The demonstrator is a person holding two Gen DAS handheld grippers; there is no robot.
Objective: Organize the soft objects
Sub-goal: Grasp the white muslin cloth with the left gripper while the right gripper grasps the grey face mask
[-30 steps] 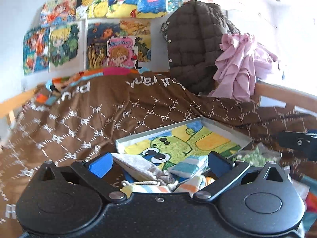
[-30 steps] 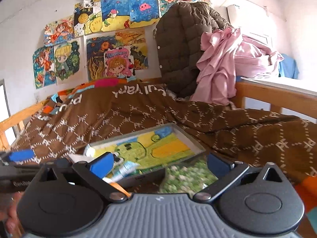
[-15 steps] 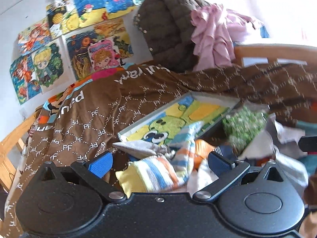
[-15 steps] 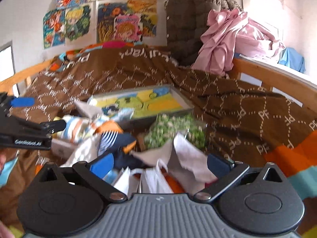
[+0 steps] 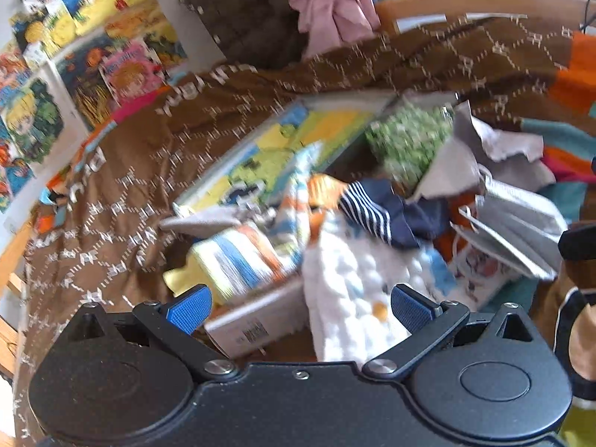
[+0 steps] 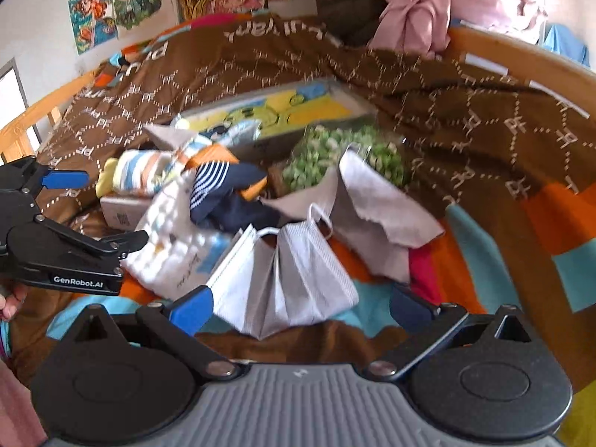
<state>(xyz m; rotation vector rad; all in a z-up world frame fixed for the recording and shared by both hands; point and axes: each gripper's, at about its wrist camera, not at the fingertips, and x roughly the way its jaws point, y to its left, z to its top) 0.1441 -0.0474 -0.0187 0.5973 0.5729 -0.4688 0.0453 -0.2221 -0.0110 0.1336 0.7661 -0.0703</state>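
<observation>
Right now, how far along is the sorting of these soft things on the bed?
Nothing looks sorted yet: socks, face masks, a white cloth and a grey rag lie in one jumbled pile on the blanket. Nothing is in hand; the left tool and right tool are both open, near the pile. All the sorting is left.

Probably a child's bedroom; bed [image 6: 514,70], drawings [image 6: 119,0].
</observation>
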